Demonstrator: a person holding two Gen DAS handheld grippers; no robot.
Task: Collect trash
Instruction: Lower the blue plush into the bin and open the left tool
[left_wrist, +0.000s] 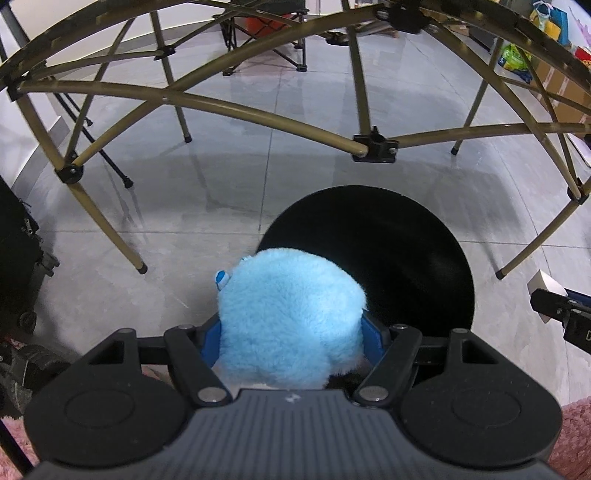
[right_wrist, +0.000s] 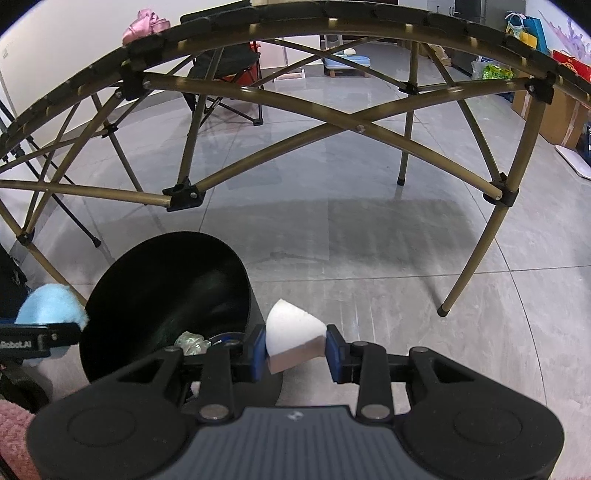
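Two grippers, one black bin (right_wrist: 162, 295), two held items. Left gripper (left_wrist: 290, 332) clamps fluffy blue plush (left_wrist: 288, 317), bulk over bin's near rim. Right gripper (right_wrist: 295, 350) pinches white wedge-shaped foam piece (right_wrist: 293, 338), rounded end pointing away, just beside bin's right wall. Bin holds crumpled clear plastic (right_wrist: 192, 343) near bottom. Grey tile floor (right_wrist: 369, 240); folding table frame (right_wrist: 258, 99) beyond.

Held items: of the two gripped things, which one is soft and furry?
The blue plush toy in the left gripper; the right gripper holds a smooth white wedge.
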